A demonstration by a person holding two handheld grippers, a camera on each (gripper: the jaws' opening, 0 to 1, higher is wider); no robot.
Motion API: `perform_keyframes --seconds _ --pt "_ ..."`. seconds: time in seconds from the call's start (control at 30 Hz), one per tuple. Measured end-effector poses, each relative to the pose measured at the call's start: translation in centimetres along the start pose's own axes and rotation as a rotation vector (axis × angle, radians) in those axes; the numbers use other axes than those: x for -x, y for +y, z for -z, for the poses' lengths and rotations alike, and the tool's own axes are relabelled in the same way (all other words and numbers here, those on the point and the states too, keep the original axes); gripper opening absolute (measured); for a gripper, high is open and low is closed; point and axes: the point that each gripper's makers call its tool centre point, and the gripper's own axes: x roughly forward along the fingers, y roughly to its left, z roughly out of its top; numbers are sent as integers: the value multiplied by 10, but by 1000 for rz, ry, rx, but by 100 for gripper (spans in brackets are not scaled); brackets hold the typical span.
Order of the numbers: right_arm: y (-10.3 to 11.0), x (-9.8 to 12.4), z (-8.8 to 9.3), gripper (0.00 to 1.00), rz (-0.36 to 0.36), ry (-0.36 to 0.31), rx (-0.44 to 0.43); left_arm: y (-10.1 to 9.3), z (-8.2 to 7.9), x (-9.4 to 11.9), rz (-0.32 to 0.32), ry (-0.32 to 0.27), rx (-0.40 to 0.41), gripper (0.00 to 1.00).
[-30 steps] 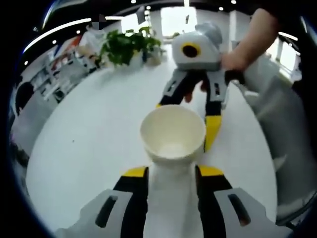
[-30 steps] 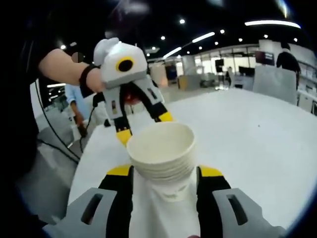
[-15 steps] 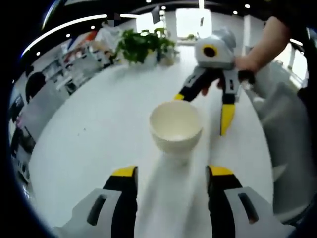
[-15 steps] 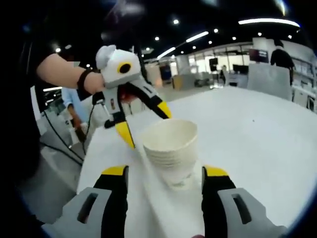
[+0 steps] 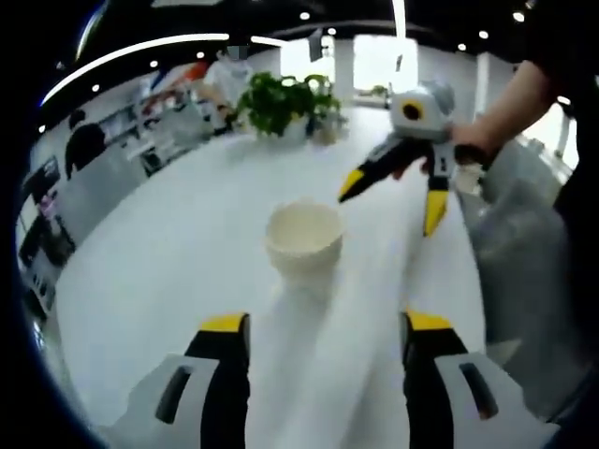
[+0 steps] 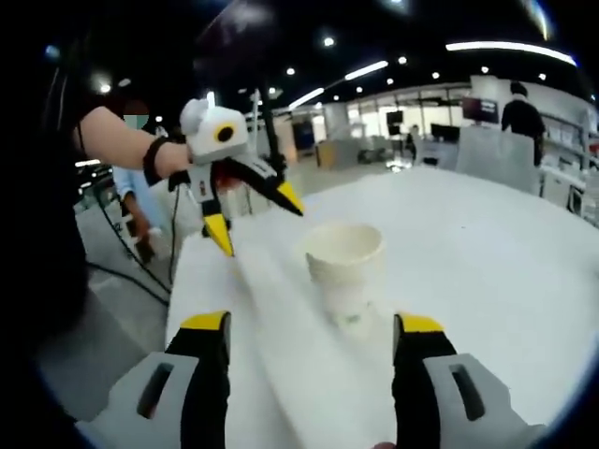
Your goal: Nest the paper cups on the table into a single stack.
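Yellow tips show on both grippers, and both sets of jaws are spread wide with nothing between them. The left gripper [image 5: 328, 327] and the right gripper [image 6: 309, 327] are each off the cups, a little way back from them. Just ahead, the paper cups [image 6: 345, 277] stand upright on the white table [image 5: 159, 262] as one stack, with several rims showing one under the other. No loose cup can be seen on the table, so the job looks finished. Farther off, a green plant [image 5: 281, 98] sits at the far end of the table. Beyond it is a big bright room with ceiling lights, desks and a few people.
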Motion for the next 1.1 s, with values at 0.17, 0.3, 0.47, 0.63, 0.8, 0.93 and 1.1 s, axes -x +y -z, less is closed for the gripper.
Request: perform_keyframes --seconds 0.17,0.3,0.47,0.63,0.8,0.93,1.1 --pt "9 20 -8 81 9 -49 -14 -8 4 19 -22 -29 18 71" --pt "14 37 -5 88 10 -40 -7 -20 11 39 -27 -54 32 80" --pt "22 57 9 99 8 31 46 -33 19 59 -35 -77 12 91" --pt "29 72 14 100 13 56 74 -37 24 78 -53 -99 36 99" --pt "27 85 10 100 45 58 70 -29 28 98 -106 -117 61 99" --pt "21 101 -4 100 95 27 64 -23 28 110 -141 -131 80 99" --pt "21 103 -6 100 118 19 42 -18 28 118 -173 -160 107 99"
